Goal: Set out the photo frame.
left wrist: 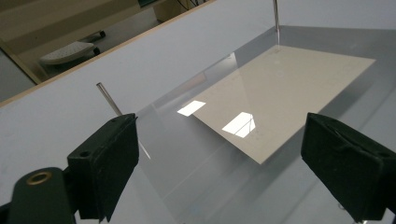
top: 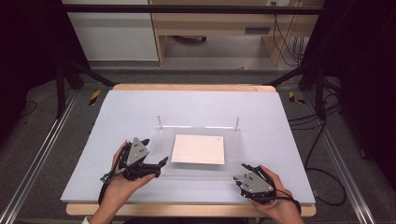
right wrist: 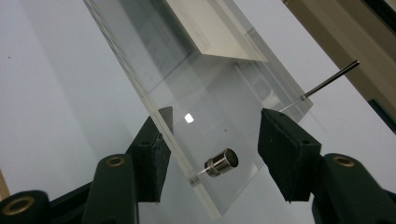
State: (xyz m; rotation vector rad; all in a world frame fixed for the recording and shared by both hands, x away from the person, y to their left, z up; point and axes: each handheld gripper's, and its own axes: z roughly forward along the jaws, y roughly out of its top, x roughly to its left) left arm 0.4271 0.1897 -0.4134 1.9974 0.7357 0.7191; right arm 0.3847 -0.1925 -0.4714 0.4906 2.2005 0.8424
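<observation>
Clear plate, hard to read

The acrylic sheet is so transparent from above that its near edge melts into the table — I can't trace it. The right gripper hides the corner there, so contact with the small metal knob can't be told. The person's forearms are cut off below.

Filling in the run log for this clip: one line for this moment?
left gripper: open, empty, beside clear acrylic plate | right gripper: jaws astride plate's near corner by metal knob, grip unclear | white sheet: flat under plate
</observation>
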